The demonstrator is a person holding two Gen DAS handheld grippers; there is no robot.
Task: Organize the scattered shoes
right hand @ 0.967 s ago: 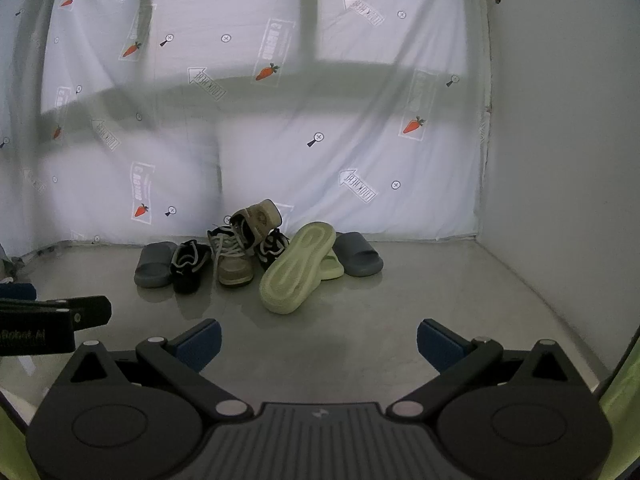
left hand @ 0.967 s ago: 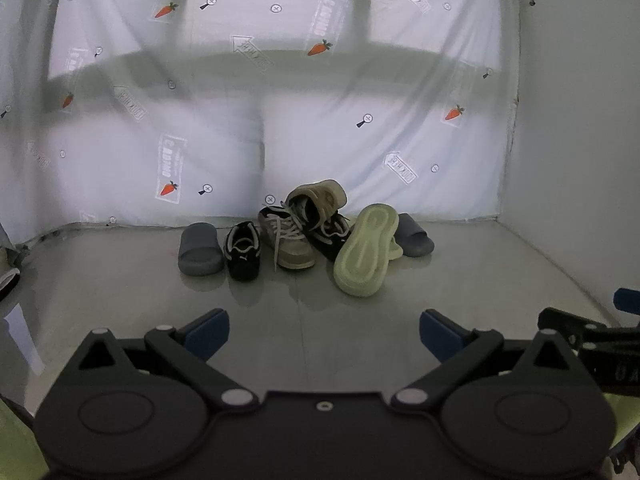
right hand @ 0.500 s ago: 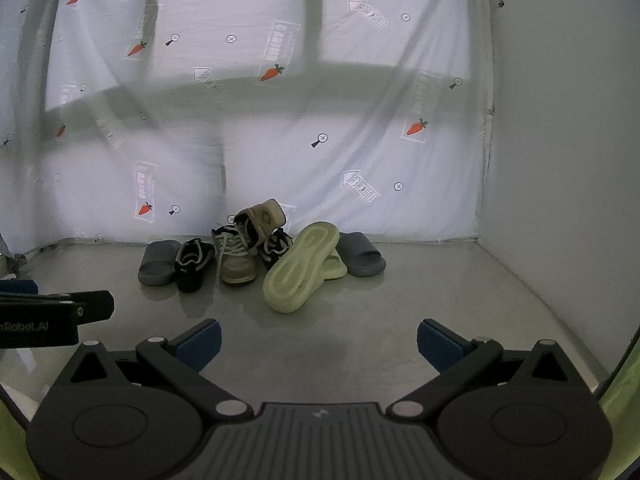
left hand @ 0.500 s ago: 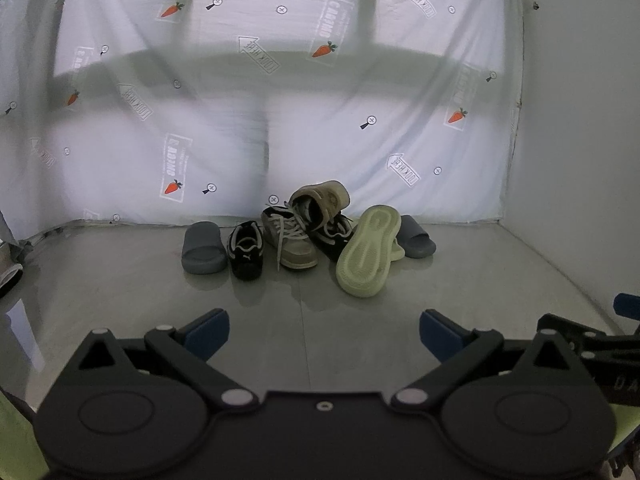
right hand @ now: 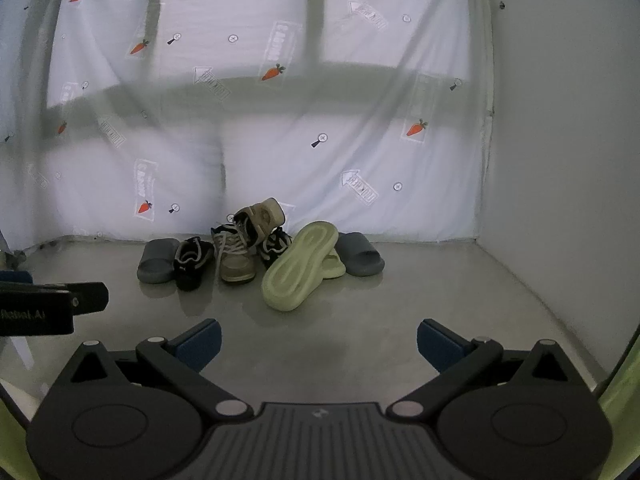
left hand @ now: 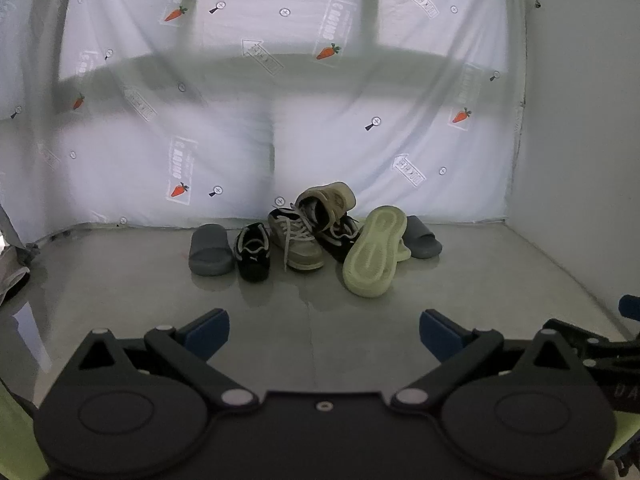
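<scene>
Several shoes lie in a heap on the grey floor by the curtain. From the left: a grey slide (left hand: 210, 250) (right hand: 157, 260), a black sneaker (left hand: 253, 253) (right hand: 192, 261), a beige laced sneaker (left hand: 297, 241) (right hand: 235, 258) with its mate tipped on top (left hand: 329, 199) (right hand: 262, 213), a second black sneaker (left hand: 340, 236) (right hand: 275, 245), a pale green slide sole-up (left hand: 374, 253) (right hand: 298, 266) leaning on its mate, and a second grey slide (left hand: 421, 237) (right hand: 360, 258). My left gripper (left hand: 323, 334) and right gripper (right hand: 318, 340) are both open, empty, well short of the heap.
A white curtain (left hand: 280, 100) printed with carrots hangs behind the shoes. A plain wall (right hand: 568, 140) closes the right side. Bare glossy floor (right hand: 340, 328) stretches between the grippers and the heap. A grey fabric object (left hand: 12, 276) lies at the far left edge.
Both views have tilted slightly upward, so the shoes sit a little lower in frame. Nothing has been touched; both grippers stay open.
</scene>
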